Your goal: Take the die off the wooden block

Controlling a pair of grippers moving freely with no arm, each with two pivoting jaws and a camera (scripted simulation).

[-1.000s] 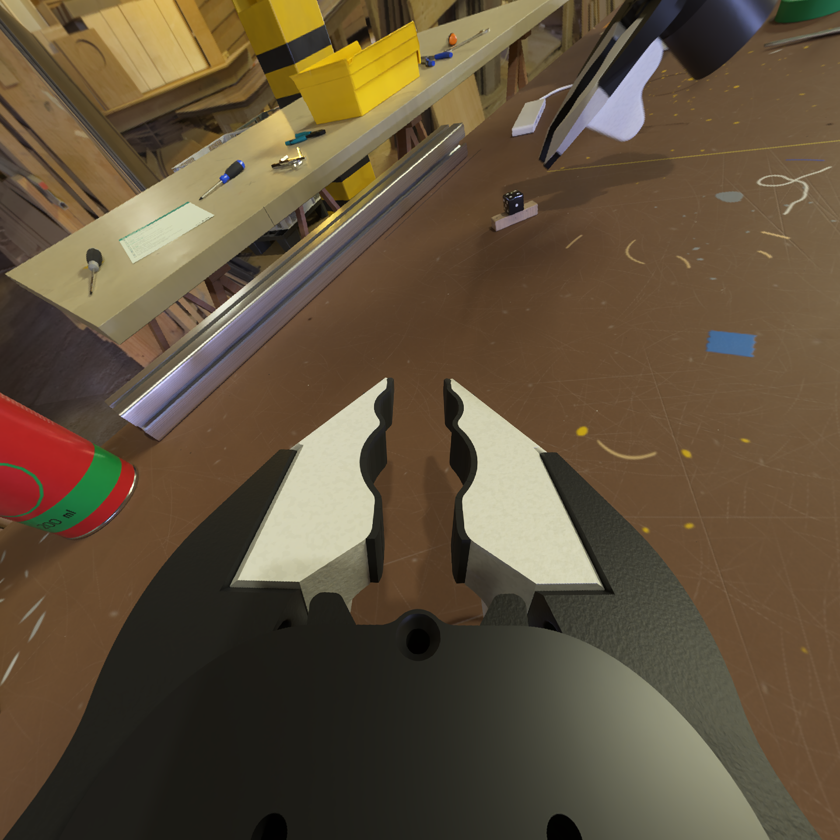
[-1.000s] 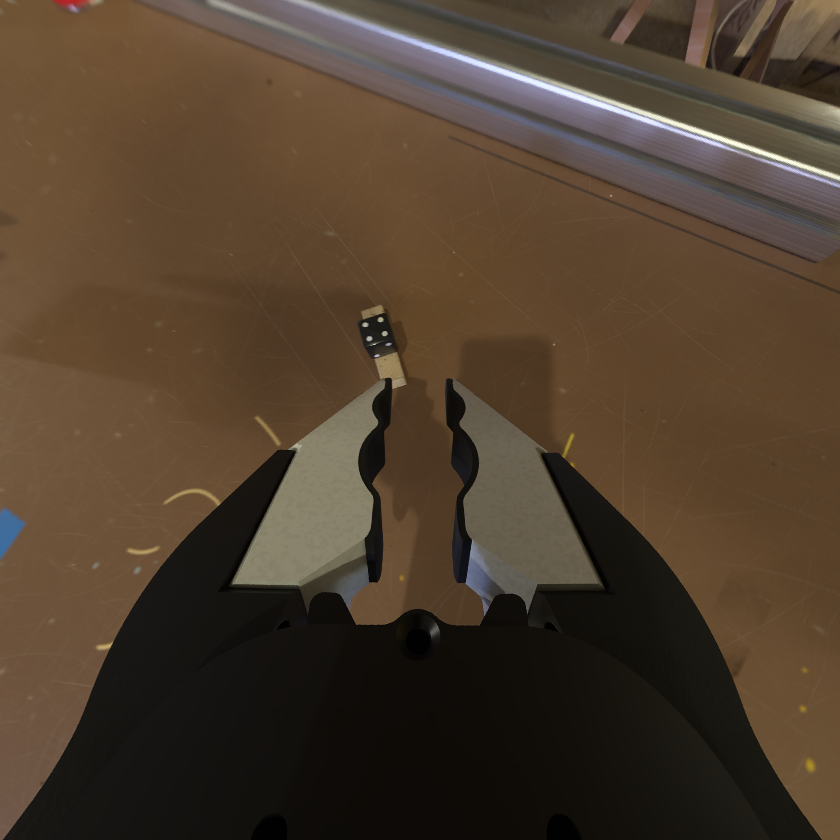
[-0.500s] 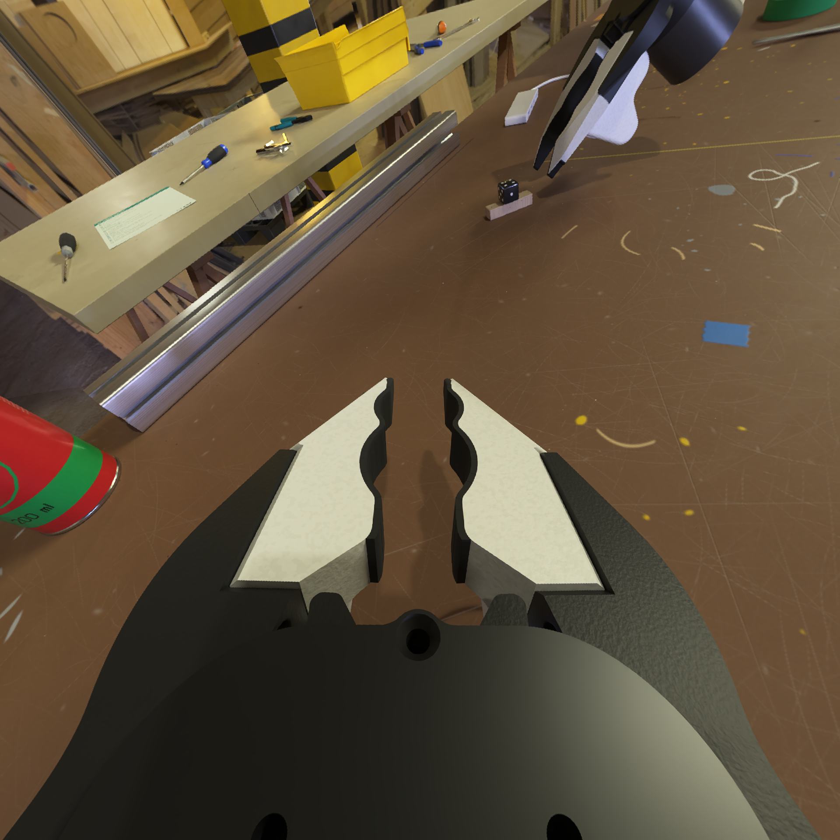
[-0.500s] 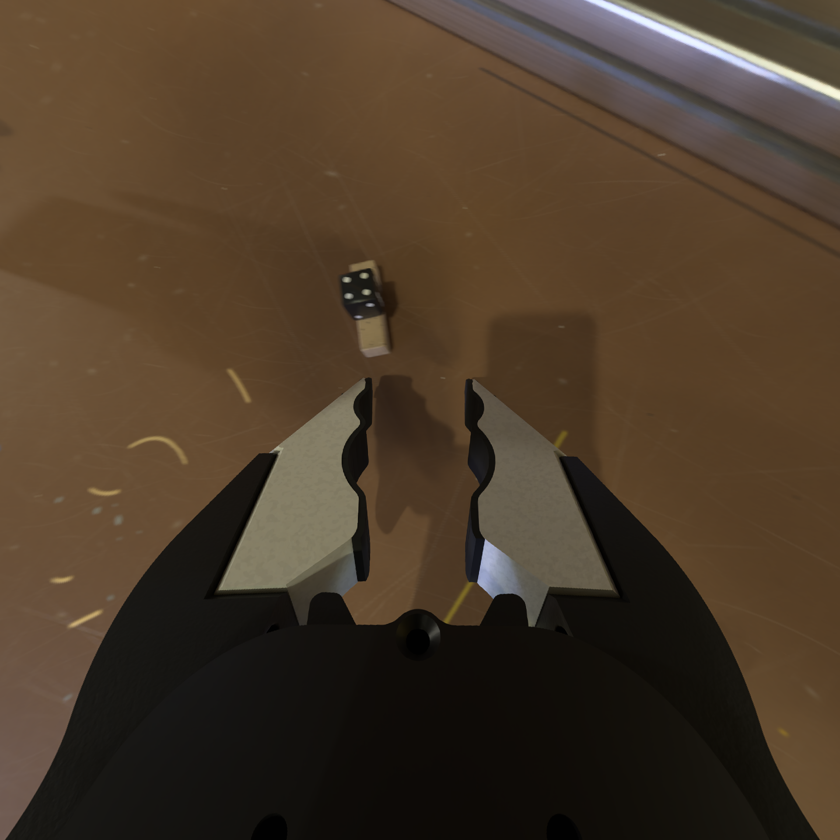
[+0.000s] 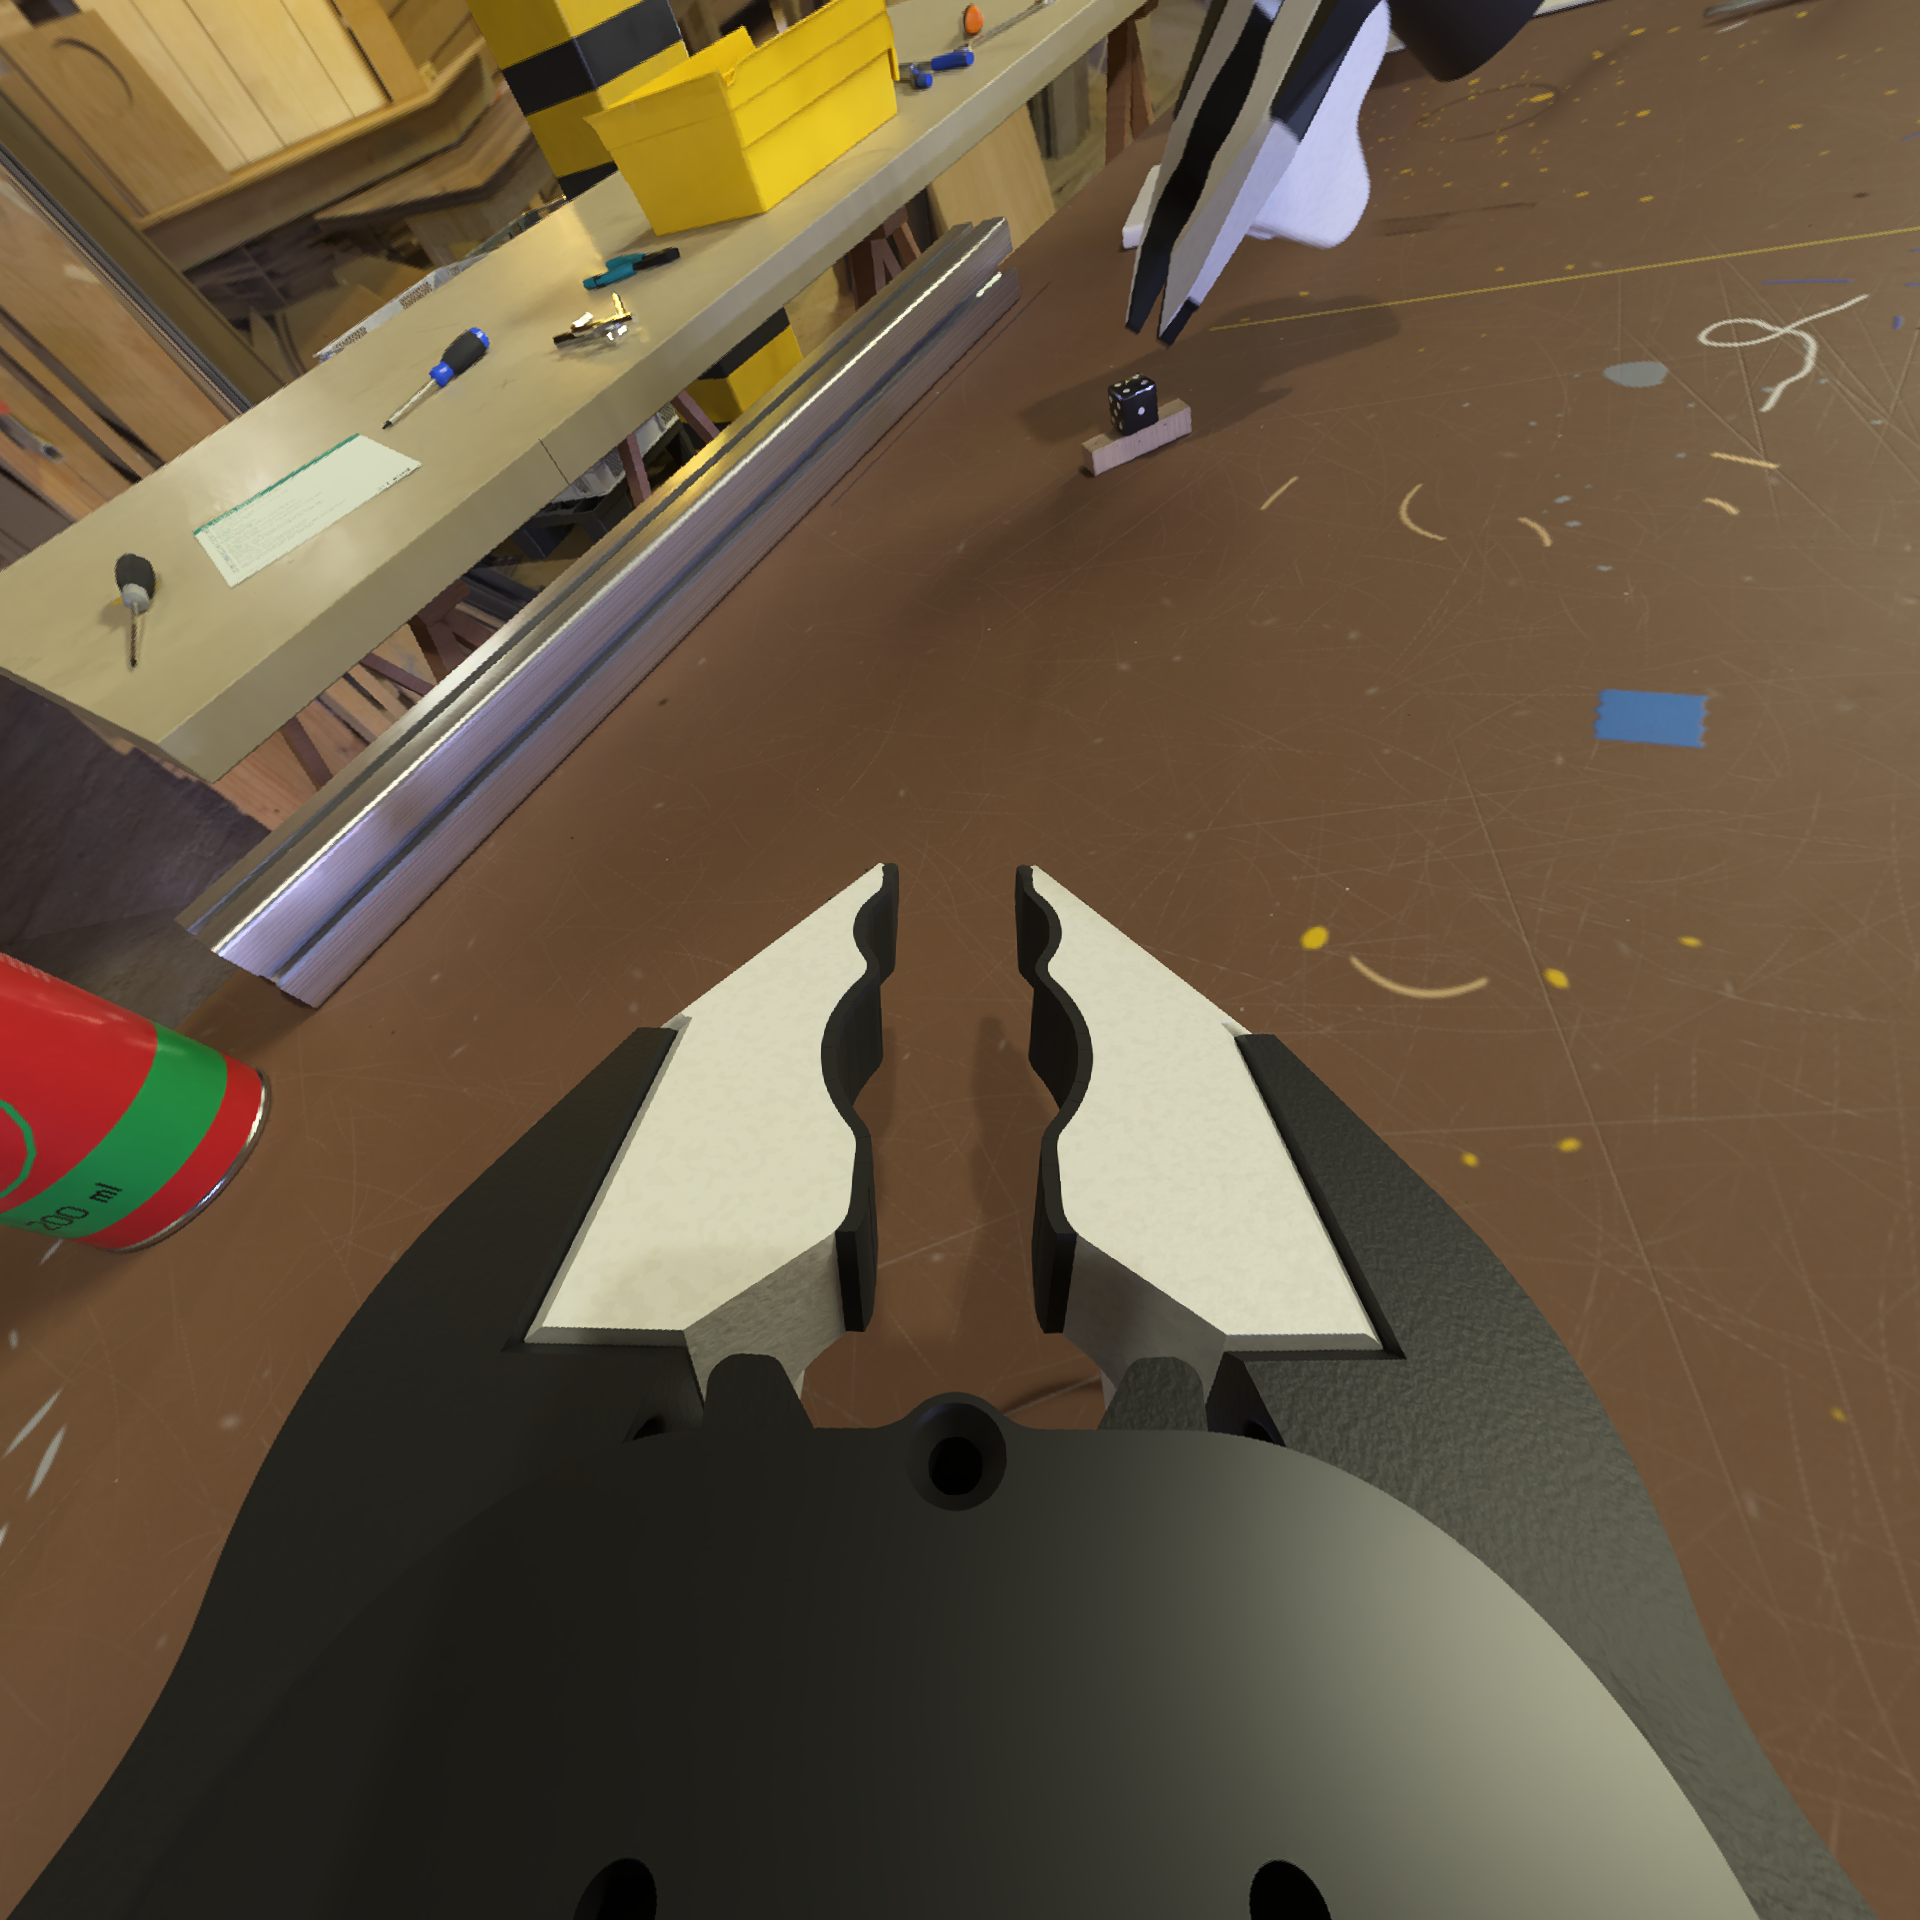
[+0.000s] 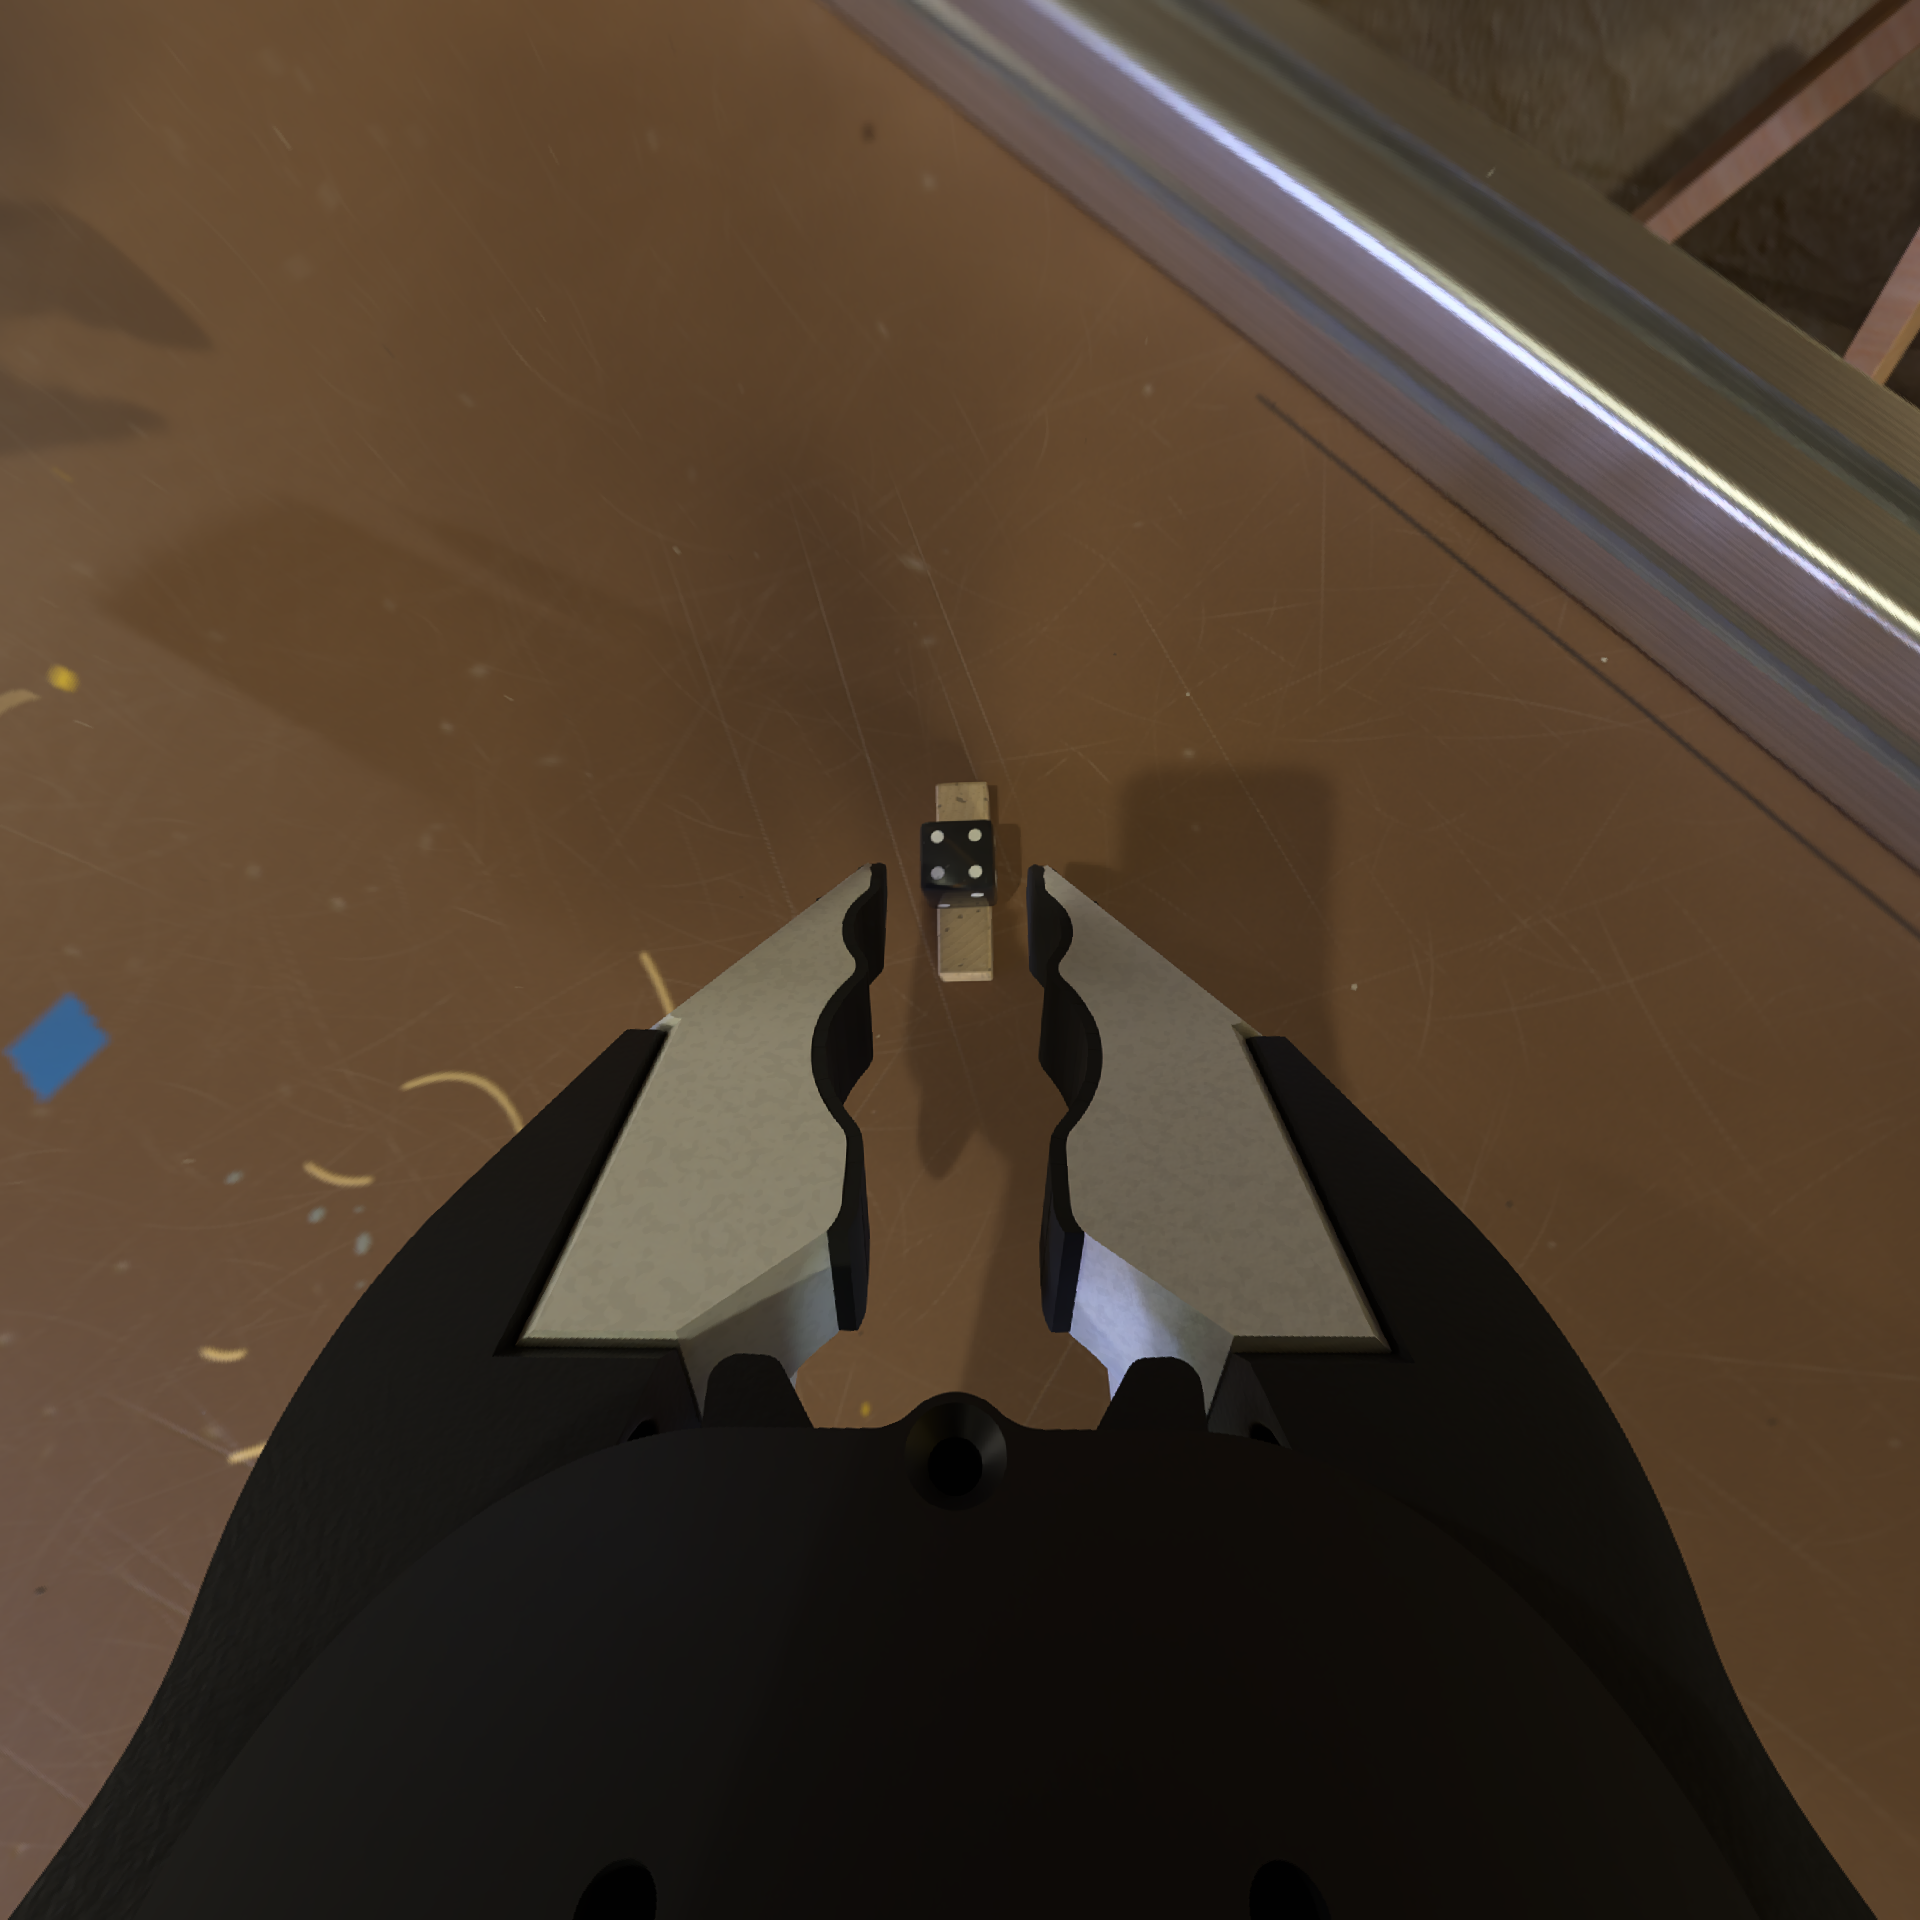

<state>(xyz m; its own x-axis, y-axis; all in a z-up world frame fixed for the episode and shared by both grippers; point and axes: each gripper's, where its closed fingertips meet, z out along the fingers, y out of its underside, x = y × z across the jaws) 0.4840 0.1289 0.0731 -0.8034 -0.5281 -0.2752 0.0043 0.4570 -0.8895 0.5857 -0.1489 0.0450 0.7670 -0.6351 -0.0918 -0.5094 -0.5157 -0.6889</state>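
Your right claw [image 6: 956, 868] hangs above the die [image 6: 958, 861] with its jaws parted to a moderate gap, holding nothing. In the right wrist view the die sits framed between the two fingertips [image 6: 868, 883], but the left wrist view shows the claw [image 5: 1155, 322] still clear above it, tips pointing down and not touching.

The die [image 5: 1132, 403] is black with white pips and rests on the block [image 6: 963, 940], near the block's middle. The block [image 5: 1138, 445] is a small pale wooden bar lying flat on the brown table [image 6: 520, 520], its long axis running along the gap between your fingers.

Past the block, a metal rail [image 6: 1455, 291] runs along the table edge. A blue tape patch [image 6: 57, 1042] lies well to the left of the block in the right wrist view.

Your left claw [image 5: 956, 873] hovers well apart from the block, low over bare table, jaws narrowly parted and empty. A red and green can [image 5: 114, 1132] lies to its left, far from the block. Beyond the rail stands a bench [image 5: 312, 582] carrying a yellow box [image 5: 758, 135], screwdrivers [image 5: 442, 374] and a paper sheet [image 5: 301, 504].
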